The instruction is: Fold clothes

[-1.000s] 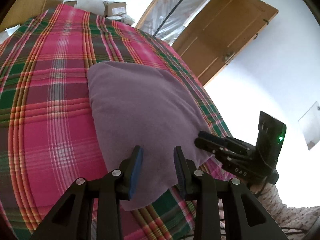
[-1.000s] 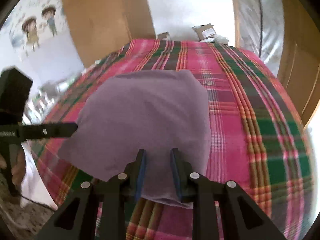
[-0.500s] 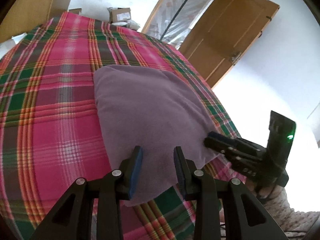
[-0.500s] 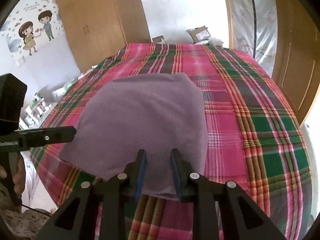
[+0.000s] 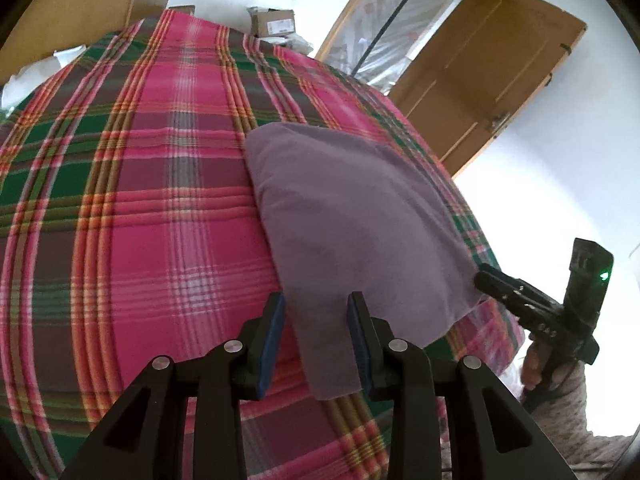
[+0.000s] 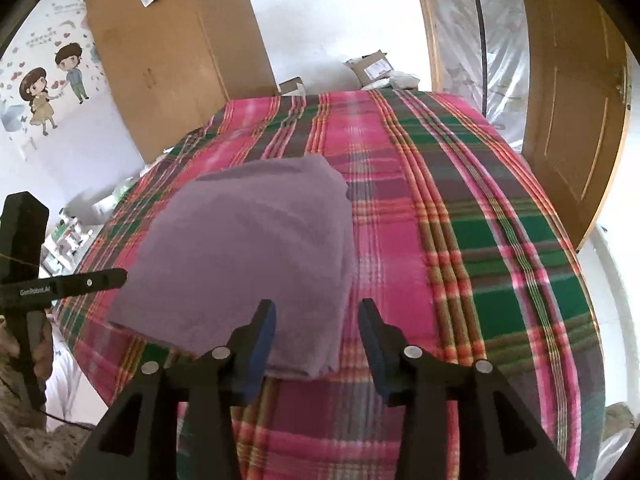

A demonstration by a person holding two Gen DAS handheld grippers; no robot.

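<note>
Cloth folded at the bed's near edge

The cloth (image 6: pixel 248 252) lay in a neat rectangle on the bed (image 6: pixel 460 240); I held my left claw (image 5: pixel 316 322) and right claw (image 6: pixel 316 326) parted, empty, likely let go.

The left black two-finger gripper with blue pads (image 5: pixel 316 318) points forward and slightly down, its jaws parted with a clear gap and nothing between them. The right black two-finger gripper with blue pads (image 6: pixel 316 322) is level beside it, jaws spread wider, gripping nothing. A hand (image 5: pixel 534 368) in a speckled knit sleeve (image 5: pixel 576 412) grips the right gripper's handle.
</note>
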